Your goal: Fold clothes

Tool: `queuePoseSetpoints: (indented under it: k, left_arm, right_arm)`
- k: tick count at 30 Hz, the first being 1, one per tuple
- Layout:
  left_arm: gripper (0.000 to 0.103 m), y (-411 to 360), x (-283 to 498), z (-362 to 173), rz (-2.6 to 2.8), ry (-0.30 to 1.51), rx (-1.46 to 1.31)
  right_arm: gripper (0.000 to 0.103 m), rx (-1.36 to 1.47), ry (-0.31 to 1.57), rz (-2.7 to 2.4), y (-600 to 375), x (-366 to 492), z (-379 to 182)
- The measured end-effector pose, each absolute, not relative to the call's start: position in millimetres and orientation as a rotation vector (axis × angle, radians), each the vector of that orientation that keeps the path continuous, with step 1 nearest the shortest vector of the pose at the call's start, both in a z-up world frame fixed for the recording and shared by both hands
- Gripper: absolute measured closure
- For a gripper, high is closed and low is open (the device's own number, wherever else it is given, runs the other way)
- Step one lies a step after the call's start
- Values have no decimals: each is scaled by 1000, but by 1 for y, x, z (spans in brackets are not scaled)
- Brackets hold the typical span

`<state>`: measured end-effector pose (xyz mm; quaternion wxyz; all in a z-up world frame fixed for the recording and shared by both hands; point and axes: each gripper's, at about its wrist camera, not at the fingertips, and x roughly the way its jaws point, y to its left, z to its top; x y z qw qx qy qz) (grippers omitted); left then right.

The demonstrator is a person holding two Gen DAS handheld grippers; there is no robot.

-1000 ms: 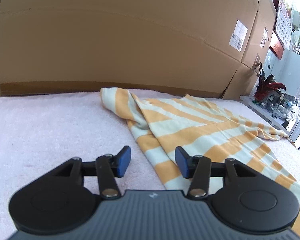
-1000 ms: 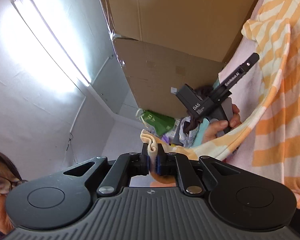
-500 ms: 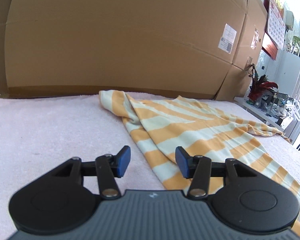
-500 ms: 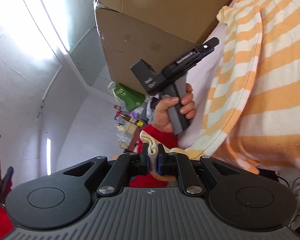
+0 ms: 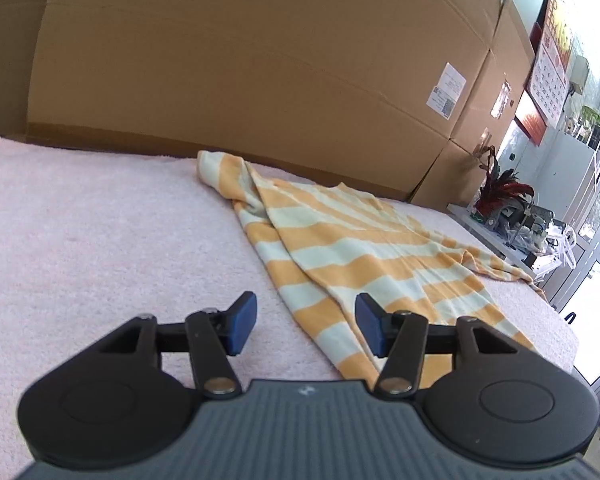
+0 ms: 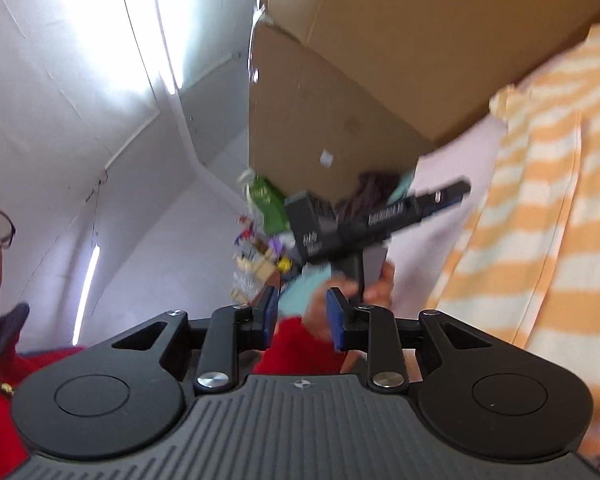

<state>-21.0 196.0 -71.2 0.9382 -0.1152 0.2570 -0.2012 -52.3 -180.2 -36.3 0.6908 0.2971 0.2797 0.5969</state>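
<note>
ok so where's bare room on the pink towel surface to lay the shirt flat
The widest bare patch of the pink towelling surface lies left of the orange-and-white striped shirt, bordered behind by the brown cardboard wall. The right side is crowded by the shirt, with a thin strip beyond it.

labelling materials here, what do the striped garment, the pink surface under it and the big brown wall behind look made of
Striped garment: soft knit fabric, likely cotton jersey; matte, limp folds. Pink surface: looks like terry towelling; fuzzy, looped nap. Brown wall: corrugated cardboard, matte, with creases, flap seams and a stuck-on label.
</note>
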Motion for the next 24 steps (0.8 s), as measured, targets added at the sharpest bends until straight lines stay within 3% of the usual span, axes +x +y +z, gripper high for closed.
queuePoseSetpoints:
  k: [6, 8, 9, 17, 24]
  left_arm:
    - [52, 177, -15, -63, -510, 528, -191]
    - [76, 173, -6, -64, -537, 557, -210]
    - [78, 171, -2, -65, -536, 579, -215]
    - [77, 177, 10, -77, -511, 666, -345]
    - [67, 178, 16, -80, -507, 674, -394]
  right_arm:
    - [72, 362, 566, 965, -145, 7, -48]
    - [72, 348, 574, 887, -143, 23, -54]
    - [72, 341, 577, 849, -142, 31, -57]
    - [68, 584, 662, 755, -175, 62, -84]
    - [64, 640, 646, 783, -175, 60, -83]
